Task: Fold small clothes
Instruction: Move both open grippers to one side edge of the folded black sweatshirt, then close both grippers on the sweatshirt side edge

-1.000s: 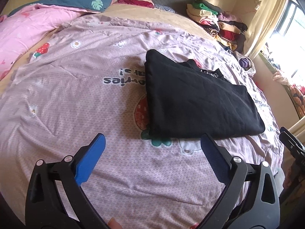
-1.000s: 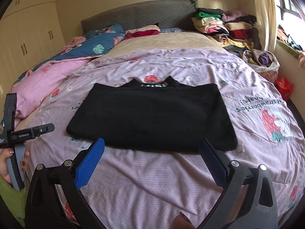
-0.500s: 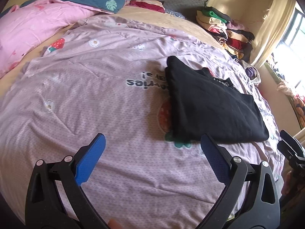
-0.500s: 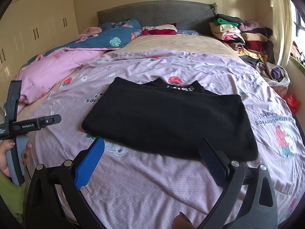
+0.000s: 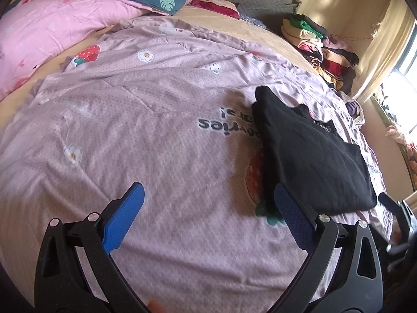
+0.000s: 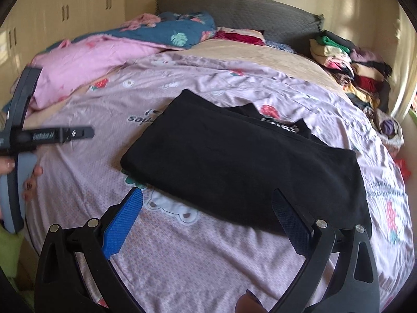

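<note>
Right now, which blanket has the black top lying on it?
The lilac strawberry-print quilt holds the folded black top; the plain pink quilt lies bunched beside it.

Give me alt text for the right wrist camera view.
A folded black garment lies flat on a lilac strawberry-print bedspread, just beyond the open, empty right gripper. The left gripper is at the left edge, with stacked clothes far right.

Both wrist views look low across the bed [image 5: 156,130] from its foot toward the headboard [image 6: 234,7]; both share the black garment [image 6: 247,161].
</note>
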`<action>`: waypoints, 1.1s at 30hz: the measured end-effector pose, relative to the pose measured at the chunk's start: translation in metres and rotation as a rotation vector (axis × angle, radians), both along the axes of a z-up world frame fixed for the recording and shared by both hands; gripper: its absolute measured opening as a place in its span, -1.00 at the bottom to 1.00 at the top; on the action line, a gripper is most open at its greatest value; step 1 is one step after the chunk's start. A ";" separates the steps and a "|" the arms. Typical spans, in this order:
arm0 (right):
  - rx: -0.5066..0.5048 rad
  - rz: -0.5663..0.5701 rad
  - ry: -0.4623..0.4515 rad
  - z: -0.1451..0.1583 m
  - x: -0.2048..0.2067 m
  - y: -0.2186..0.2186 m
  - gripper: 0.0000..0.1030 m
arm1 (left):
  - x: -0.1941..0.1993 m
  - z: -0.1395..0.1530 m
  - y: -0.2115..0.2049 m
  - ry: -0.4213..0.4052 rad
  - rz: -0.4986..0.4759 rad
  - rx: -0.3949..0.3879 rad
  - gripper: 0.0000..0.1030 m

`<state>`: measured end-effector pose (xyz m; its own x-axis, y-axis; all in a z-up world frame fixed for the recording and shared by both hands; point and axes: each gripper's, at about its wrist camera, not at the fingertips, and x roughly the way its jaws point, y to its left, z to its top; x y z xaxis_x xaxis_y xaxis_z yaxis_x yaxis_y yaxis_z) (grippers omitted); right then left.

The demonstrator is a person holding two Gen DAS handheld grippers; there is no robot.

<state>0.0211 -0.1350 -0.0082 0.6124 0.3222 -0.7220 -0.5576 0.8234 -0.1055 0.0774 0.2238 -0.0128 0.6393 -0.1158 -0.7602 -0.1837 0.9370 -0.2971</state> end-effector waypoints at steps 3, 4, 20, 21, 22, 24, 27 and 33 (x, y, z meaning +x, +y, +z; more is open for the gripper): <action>-0.045 0.032 -0.008 -0.010 0.001 0.015 0.91 | 0.013 0.000 0.002 0.000 0.001 0.002 0.81; -0.058 0.041 -0.013 -0.013 0.001 0.020 0.91 | 0.017 -0.001 0.002 -0.002 0.000 0.002 0.81; -0.250 0.065 -0.071 -0.067 0.020 0.057 0.91 | 0.079 -0.008 -0.005 0.021 -0.026 0.010 0.81; -0.255 0.064 -0.073 -0.069 0.020 0.057 0.91 | 0.082 -0.008 -0.005 0.019 -0.026 0.008 0.81; -0.262 0.063 -0.074 -0.072 0.022 0.057 0.91 | 0.086 -0.009 -0.006 0.020 -0.025 0.009 0.81; -0.276 0.058 -0.076 -0.077 0.025 0.059 0.91 | 0.093 -0.011 -0.007 0.028 -0.028 0.012 0.81; -0.295 0.060 -0.077 -0.084 0.031 0.063 0.91 | 0.101 -0.013 -0.010 0.035 -0.031 0.013 0.81; -0.308 0.062 -0.100 -0.088 0.047 0.072 0.91 | 0.114 -0.015 -0.018 0.042 -0.045 0.006 0.81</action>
